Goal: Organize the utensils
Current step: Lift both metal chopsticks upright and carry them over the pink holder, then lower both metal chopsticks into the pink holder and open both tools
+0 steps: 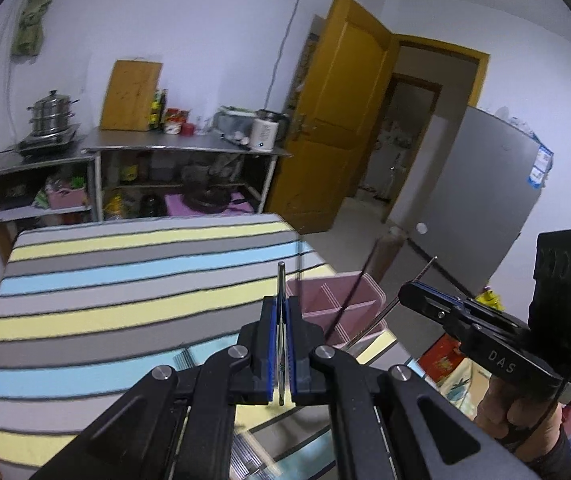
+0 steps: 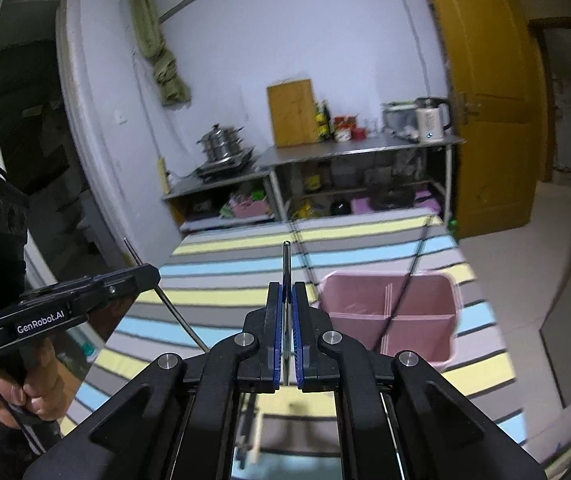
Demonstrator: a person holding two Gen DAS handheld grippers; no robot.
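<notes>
My left gripper is shut on a thin metal utensil that sticks out past its blue pads, above the striped tablecloth. The right gripper is likewise shut on a slim metal utensil. Each gripper shows in the other's view: the right gripper off to the right, the left gripper off to the left, each with a thin metal rod through its jaws. A pink divided bin stands on the cloth just ahead and to the right, with a dark stick leaning in it.
Steel shelving against the far wall carries a stacked pot, a wooden board and a kettle. A yellow door stands open at the right. A grey fridge is beside the table's right end.
</notes>
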